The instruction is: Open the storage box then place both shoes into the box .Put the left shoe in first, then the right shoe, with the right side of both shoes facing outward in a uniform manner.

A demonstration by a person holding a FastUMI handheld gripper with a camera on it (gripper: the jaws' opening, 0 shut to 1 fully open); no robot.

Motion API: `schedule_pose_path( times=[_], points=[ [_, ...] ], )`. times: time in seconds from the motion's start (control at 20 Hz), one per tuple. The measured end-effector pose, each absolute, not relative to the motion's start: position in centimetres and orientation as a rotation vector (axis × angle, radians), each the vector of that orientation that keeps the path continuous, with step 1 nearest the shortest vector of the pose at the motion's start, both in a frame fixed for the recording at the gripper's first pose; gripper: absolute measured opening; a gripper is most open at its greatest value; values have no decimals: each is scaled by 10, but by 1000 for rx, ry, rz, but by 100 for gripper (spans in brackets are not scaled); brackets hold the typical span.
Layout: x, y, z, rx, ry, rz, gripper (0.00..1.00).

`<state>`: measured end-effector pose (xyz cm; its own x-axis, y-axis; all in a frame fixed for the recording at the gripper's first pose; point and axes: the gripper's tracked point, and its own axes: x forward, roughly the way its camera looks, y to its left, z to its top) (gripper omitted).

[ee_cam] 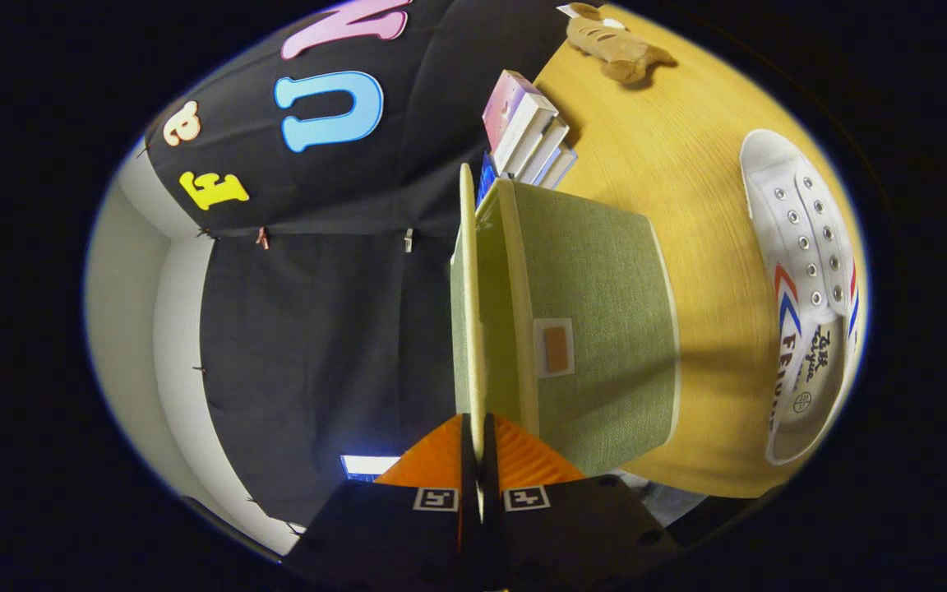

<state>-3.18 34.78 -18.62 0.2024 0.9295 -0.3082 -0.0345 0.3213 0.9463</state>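
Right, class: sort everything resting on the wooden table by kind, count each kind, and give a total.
Green fabric storage box, lid pinched by the tool: 1
White sneaker: 1
Plush toy: 1
Books, stacked: about 4
Total: about 7

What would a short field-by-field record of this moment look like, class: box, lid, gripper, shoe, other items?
box: green fabric storage box on the wooden table
lid: thin lid, raised on edge
hand-held gripper: fingers shut on the lid's edge
shoe: white sneaker on the table beside the box, not yet inside
others: books behind the box; plush toy beyond
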Motion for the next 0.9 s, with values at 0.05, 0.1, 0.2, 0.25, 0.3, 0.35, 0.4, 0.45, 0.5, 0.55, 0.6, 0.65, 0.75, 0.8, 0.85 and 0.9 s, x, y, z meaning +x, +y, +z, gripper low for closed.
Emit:
schedule_pose_path(
  times=[0.05,0.1,0.2,0.25,0.3,0.35,0.4,0.45,0.5,0.55,0.6,0.65,0.75,0.8,0.85,0.9],
  points=[
    [-33,350,-185,1011,1163,862,5],
    [-33,348,-180,1015,1171,855,5],
    [-33,349,-166,1028,1161,856,5],
    [-35,351,-159,1022,1151,864,5],
    [-38,353,-152,1008,1146,872,5],
    [-38,355,-146,997,1142,874,5],
    [-39,359,-138,992,1136,880,5],
    [-40,364,-130,981,1136,879,5],
    [-43,367,-121,955,1131,883,5],
    [-46,373,-110,919,1112,904,5],
    [-46,379,-101,875,1086,918,5],
    [-47,385,-93,835,1065,937,5],
    [-52,402,-77,782,1037,969,5],
    [-53,410,-71,760,1029,980,5],
    [-54,420,-67,744,1024,988,5],
    [-54,427,-62,741,1018,995,5]
  ],
)
